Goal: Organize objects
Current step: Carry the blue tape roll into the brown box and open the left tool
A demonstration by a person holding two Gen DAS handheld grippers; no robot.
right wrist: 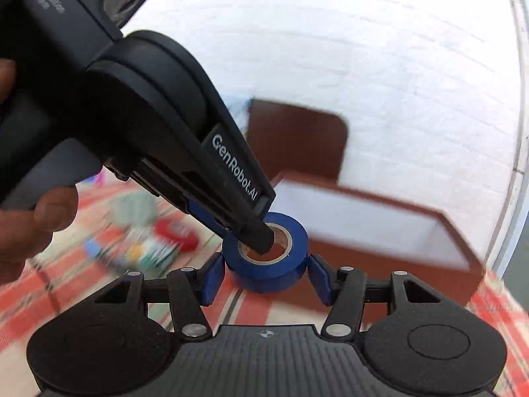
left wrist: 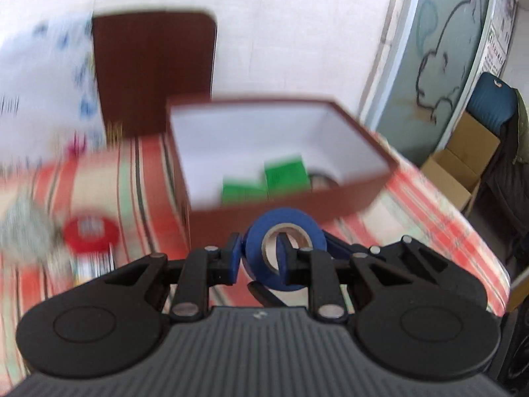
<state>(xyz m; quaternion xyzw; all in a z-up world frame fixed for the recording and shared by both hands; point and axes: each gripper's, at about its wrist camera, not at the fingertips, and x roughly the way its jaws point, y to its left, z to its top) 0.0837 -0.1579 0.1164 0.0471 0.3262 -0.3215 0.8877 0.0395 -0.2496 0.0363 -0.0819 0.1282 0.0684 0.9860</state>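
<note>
Blue tape roll [left wrist: 285, 250] is held above the striped tablecloth [left wrist: 429, 205], just before the brown box [left wrist: 291, 201]. Left gripper [left wrist: 259, 259] pinches its wall, one finger through the core. Right gripper [right wrist: 266, 276] flanks it; pad contact unclear. Risk: the one-wall grip pivots and drops the roll short.

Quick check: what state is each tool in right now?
Left tool: shut on the blue tape roll, one finger through its core.
Right tool: pads flank the same roll; contact cannot be told.
</note>
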